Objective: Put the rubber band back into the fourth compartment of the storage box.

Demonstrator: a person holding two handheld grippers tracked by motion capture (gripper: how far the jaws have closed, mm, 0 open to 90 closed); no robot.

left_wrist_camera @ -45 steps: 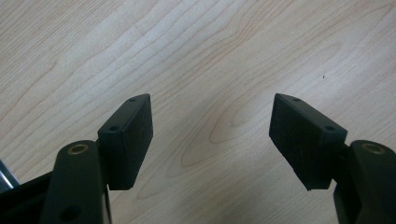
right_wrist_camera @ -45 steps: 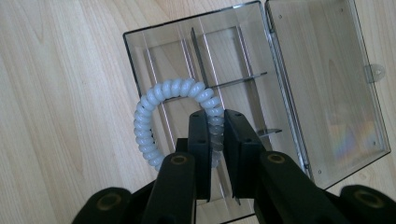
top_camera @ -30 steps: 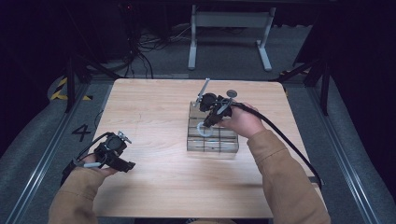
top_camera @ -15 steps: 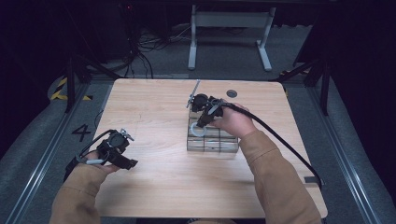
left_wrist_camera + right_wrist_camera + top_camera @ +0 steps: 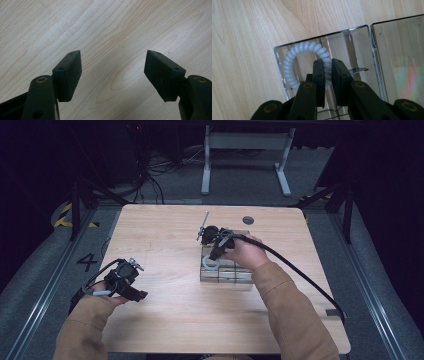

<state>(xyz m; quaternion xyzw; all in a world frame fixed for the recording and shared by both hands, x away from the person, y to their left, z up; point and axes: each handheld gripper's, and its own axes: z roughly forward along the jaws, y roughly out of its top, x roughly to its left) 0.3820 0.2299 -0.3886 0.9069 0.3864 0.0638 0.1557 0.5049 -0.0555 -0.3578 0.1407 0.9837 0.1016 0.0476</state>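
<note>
Since the previous frame your right gripper (image 5: 327, 75) has dropped lower into the clear plastic organizer (image 5: 362, 32), while your left gripper (image 5: 113, 72) remains spread over bare wood-grain table (image 5: 112, 25). The right jaws pinch a pale, ribbed spiral hair tie (image 5: 294, 53), which curls inside the organizer's corner compartment.

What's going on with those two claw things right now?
Right gripper shut on pale spiral hair tie, over a corner cell of the clear organizer box. Left gripper open, empty, over bare table. Nothing in the way.
</note>
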